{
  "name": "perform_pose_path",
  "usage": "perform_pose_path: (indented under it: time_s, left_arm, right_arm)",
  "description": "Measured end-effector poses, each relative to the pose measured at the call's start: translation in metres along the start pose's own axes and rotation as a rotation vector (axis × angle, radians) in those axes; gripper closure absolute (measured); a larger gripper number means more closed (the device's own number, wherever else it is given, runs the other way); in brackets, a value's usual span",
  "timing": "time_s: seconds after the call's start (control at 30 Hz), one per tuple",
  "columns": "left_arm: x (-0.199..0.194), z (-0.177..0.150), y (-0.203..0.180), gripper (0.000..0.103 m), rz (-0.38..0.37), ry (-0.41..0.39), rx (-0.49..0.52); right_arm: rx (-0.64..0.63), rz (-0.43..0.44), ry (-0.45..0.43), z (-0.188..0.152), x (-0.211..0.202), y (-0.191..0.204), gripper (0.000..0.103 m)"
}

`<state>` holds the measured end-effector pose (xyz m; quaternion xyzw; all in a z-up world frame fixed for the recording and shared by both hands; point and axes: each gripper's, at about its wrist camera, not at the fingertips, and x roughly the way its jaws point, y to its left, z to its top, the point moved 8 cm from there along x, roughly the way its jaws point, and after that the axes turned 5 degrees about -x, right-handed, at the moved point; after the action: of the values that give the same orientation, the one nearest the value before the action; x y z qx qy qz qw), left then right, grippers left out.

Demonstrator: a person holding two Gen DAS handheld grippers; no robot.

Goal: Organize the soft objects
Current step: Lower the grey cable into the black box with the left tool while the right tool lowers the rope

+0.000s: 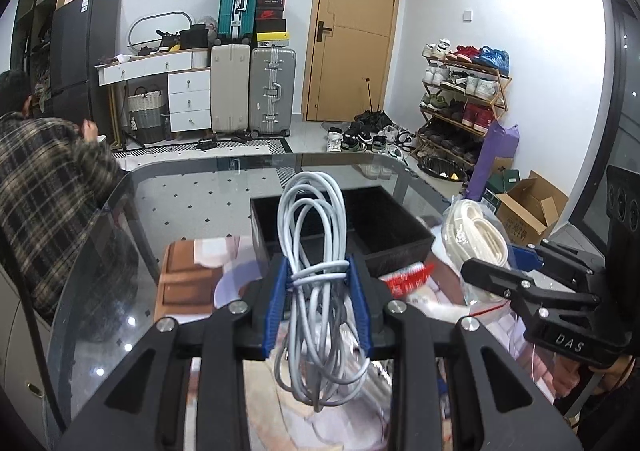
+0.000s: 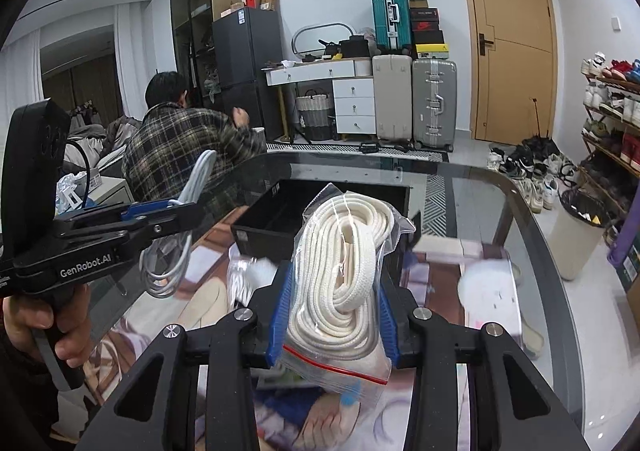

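Left wrist view: the left gripper [image 1: 320,301] is seen from behind, its blue-padded jaws pinched on a coiled grey cable [image 1: 316,251]. The cable is held at its wrapped middle, with loops standing up above the jaws and more loops hanging below. Beyond it, an open black box [image 1: 400,241] is set on a glass table [image 1: 180,191]. A red-and-white packet [image 1: 408,276] is seen just right of the jaws. At the right edge, the right gripper [image 1: 516,271] is seen side-on, closed on a clear bag of white rope [image 1: 478,231]. A brown board [image 1: 182,275] lies on the table to the left. A person in a plaid shirt [image 1: 44,187] is bent over beyond the table's left side.

Right wrist view: the right gripper [image 2: 330,315] is shown with its jaws pressed against the sides of the bag of white rope [image 2: 340,271], which is lifted above the table [image 2: 492,203]. The black box [image 2: 276,223] is placed just behind the bag. At the left, the left gripper [image 2: 168,213] is held by a hand [image 2: 48,327], with the grey cable [image 2: 176,251] pinched and dangling. Suitcases [image 2: 416,99] and a wooden door [image 2: 508,43] are seen against the far wall.
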<state>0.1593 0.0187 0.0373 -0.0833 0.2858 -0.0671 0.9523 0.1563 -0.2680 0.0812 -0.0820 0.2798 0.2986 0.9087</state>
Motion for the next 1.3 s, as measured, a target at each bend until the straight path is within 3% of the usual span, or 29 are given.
perform_pose_path:
  time_s: [0.63, 1.1, 1.3]
  left_arm:
    - [0.063, 0.036, 0.0, 0.074, 0.059, -0.007, 0.035]
    - [0.107, 0.028, 0.005, 0.074, 0.109, 0.023, 0.046]
    - [0.122, 0.017, 0.008, 0.074, 0.125, 0.073, 0.049]
  right_arm:
    - [-0.049, 0.002, -0.039, 0.059, 0.052, -0.022, 0.065]
    - [-0.081, -0.023, 0.021, 0.063, 0.101, -0.029, 0.065]
    - [-0.134, -0.018, 0.054, 0.056, 0.116, -0.02, 0.065]
